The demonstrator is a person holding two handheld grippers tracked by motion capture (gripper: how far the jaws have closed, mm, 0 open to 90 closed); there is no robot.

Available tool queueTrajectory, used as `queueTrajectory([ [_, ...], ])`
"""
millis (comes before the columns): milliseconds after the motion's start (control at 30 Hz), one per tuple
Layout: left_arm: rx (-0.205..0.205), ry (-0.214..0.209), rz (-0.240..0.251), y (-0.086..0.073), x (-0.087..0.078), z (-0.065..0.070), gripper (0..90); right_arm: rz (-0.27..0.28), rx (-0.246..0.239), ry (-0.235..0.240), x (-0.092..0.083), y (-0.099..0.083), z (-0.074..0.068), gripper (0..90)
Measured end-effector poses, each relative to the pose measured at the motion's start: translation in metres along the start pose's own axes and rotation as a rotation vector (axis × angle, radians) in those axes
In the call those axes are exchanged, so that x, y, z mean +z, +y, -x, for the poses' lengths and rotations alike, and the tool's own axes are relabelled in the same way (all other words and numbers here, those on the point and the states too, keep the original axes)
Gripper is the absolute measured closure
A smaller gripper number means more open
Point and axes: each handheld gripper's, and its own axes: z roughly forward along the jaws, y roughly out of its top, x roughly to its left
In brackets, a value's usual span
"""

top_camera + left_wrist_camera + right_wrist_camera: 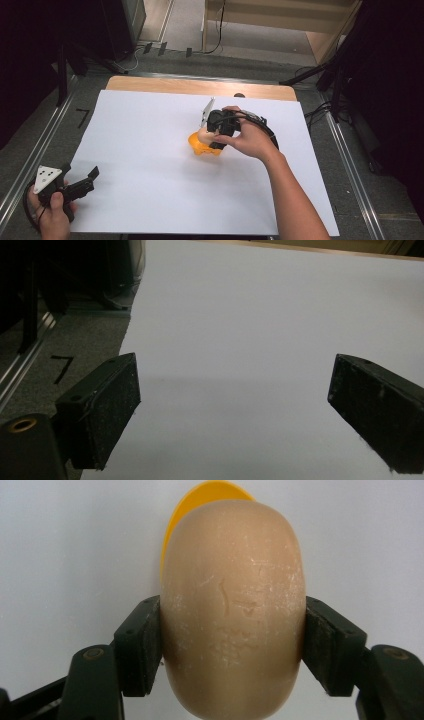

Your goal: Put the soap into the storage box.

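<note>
At the lower left of the high view, the left gripper sits in the person's left hand at the near edge of the white sheet; in the left gripper view its jaws stand wide apart with nothing but bare sheet between them. Farther up, near the centre of the high view, the right hand holds the right gripper pointed down at the sheet. In the right gripper view the right gripper is clamped on a beige rounded bar of soap, both pads pressed flat against its sides. Directly behind the soap, at the upper centre of that view, the rim of an orange dish shows; whether the soap touches it cannot be told. In the high view the orange dish lies on the sheet just below the right gripper. Beyond the sheet, the wooden table edge runs across the upper frame.
</note>
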Motion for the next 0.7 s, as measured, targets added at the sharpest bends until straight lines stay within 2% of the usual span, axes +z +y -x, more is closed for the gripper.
queueTrajectory([
  [367,0.000,0.000,0.000,0.000,0.000,0.000,7.4,-0.015,-0.031,0.026,0.009,0.015,0.003,33.5],
  [500,-0.001,-0.002,-0.001,0.000,0.000,0.000,7.4,-0.024,-0.041,0.039,0.013,0.015,0.005,33.4],
  [700,0.000,0.000,0.000,0.000,0.000,0.000,7.4,-0.029,-0.028,0.062,0.018,0.011,0.010,33.4],
])
